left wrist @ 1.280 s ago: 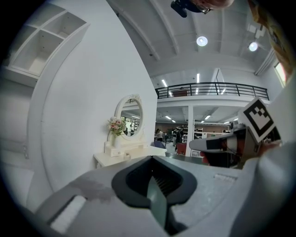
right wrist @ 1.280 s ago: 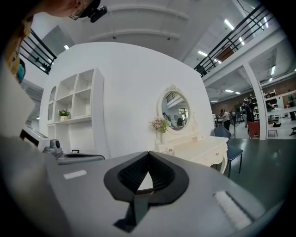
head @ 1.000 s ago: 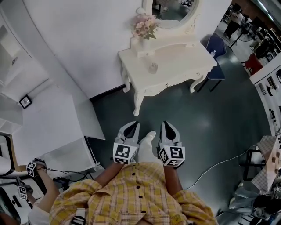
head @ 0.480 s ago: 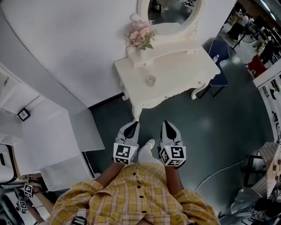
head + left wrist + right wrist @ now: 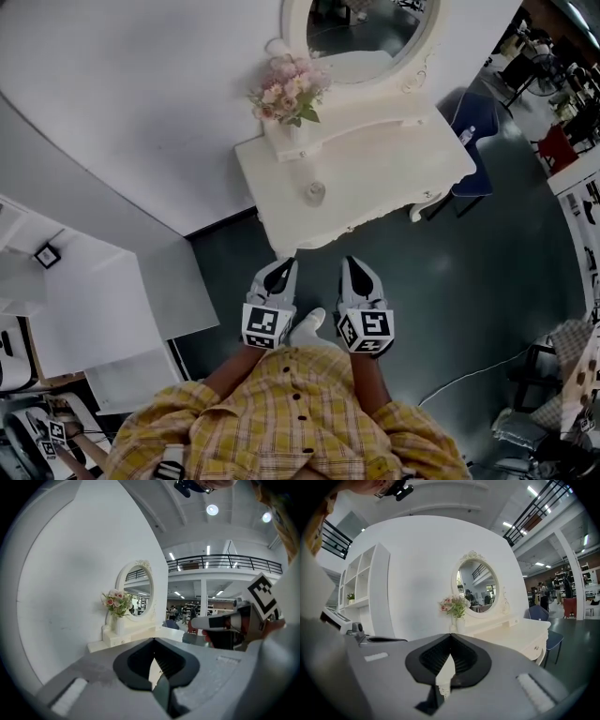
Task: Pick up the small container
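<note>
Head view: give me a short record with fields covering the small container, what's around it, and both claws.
small container: clear, standing on the white dressing table
nearby: vase of flowers on the raised shelf behind it; oval mirror above
left claw: shut, empty, over the floor short of the table
right claw: shut, empty, beside the left one
task state: container not yet touched
</note>
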